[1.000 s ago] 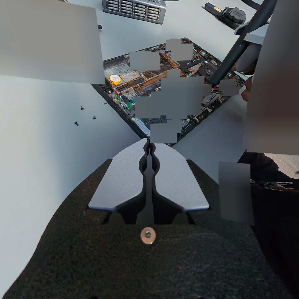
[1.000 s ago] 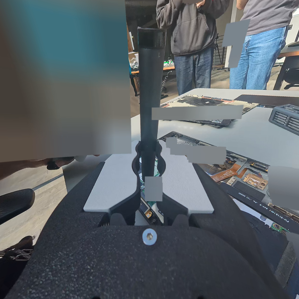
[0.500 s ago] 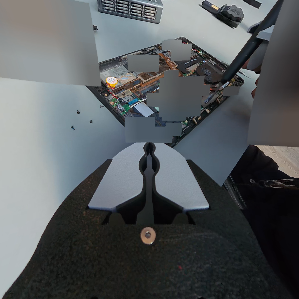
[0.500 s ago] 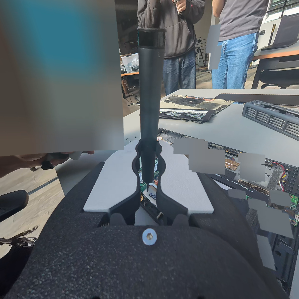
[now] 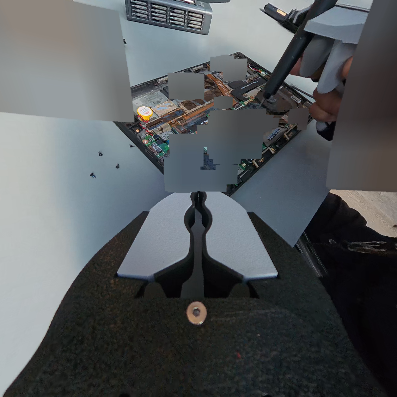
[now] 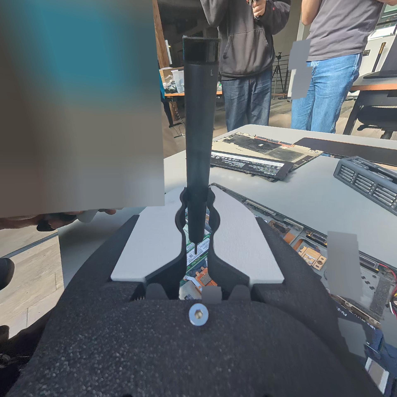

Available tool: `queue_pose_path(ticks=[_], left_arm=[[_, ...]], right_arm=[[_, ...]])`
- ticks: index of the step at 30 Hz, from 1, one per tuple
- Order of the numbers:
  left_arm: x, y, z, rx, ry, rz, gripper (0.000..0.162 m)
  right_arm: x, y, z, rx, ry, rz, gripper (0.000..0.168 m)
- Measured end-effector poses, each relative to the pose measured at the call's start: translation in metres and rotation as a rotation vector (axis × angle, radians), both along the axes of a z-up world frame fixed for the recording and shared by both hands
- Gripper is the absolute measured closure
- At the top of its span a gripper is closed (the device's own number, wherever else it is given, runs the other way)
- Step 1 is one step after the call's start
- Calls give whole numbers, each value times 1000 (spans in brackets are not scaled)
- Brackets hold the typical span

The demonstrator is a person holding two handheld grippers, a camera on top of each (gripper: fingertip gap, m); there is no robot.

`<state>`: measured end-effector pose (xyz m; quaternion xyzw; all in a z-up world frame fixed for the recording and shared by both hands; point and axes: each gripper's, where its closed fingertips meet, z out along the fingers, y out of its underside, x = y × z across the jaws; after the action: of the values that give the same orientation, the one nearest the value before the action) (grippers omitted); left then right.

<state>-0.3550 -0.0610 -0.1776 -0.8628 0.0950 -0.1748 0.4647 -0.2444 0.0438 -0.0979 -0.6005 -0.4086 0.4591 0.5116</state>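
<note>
Right claw (image 6: 196,200) clamps a slim, rigid electric screwdriver (image 6: 199,129) low on its barrel, bit over the opened laptop (image 5: 193,111). Left claw (image 5: 198,194) is closed, empty, above the table (image 5: 53,193).

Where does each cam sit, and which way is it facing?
Left wrist view: on the left gripper, jaws together and empty, looking across the grey table at the opened laptop; loose screws lie left.
Right wrist view: on the right gripper, clamped on a black screwdriver, tip down above the laptop's boards.
Shared: laptop, screwdriver, grey bit case.
</note>
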Motion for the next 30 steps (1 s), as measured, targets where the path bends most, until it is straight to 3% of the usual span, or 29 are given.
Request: queue_pose_path(ticks=[10,30], left_arm=[[-5,4,-5,-16,-16,-2,162],[-13,4,-11,-27,-24,13,162]], right_arm=[[-35,22,-13,67,-85,36,151],[-39,30,-21,67,-133,10,151]])
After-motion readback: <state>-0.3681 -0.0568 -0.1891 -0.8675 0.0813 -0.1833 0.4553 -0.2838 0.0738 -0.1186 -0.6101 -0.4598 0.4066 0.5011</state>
